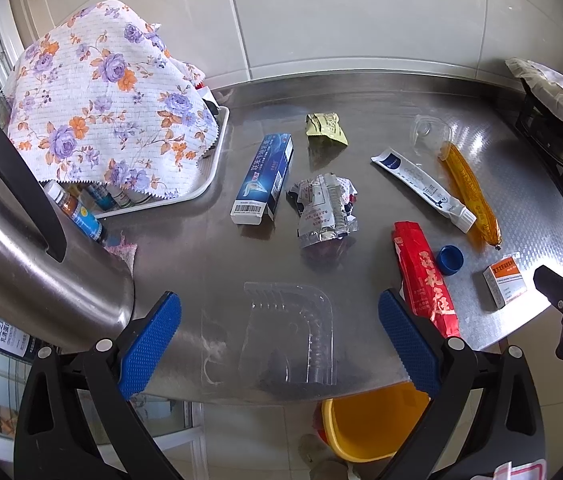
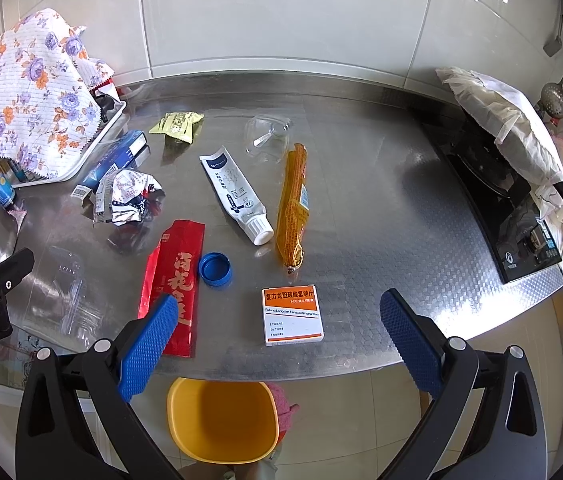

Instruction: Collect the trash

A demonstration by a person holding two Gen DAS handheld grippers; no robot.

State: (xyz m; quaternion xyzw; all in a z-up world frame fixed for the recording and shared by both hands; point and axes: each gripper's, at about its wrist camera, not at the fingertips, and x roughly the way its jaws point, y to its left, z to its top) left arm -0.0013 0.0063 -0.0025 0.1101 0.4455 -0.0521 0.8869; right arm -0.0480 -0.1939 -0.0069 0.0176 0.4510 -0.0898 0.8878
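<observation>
Trash lies on the steel counter (image 1: 361,96). My left gripper (image 1: 279,344) is open and empty over a clear plastic blister tray (image 1: 289,336) at the front edge. My right gripper (image 2: 279,344) is open and empty around a white and orange medicine box (image 2: 292,314). Also there: a red wrapper (image 2: 175,284), a blue cap (image 2: 214,269), a white tube (image 2: 237,196), an orange sausage wrapper (image 2: 292,204), a crumpled foil pack (image 1: 323,210), a blue toothpaste box (image 1: 263,180), a yellow-green packet (image 1: 325,129) and a clear cup (image 2: 267,138). A yellow bin (image 2: 221,420) stands on the floor below the edge.
A steel kettle (image 1: 21,248) stands at the front left. A white tray (image 1: 209,168) of bottles under a floral cloth (image 1: 109,100) fills the back left. A black gas stove (image 2: 501,200) with a covered pan is at the right. Tiled wall behind.
</observation>
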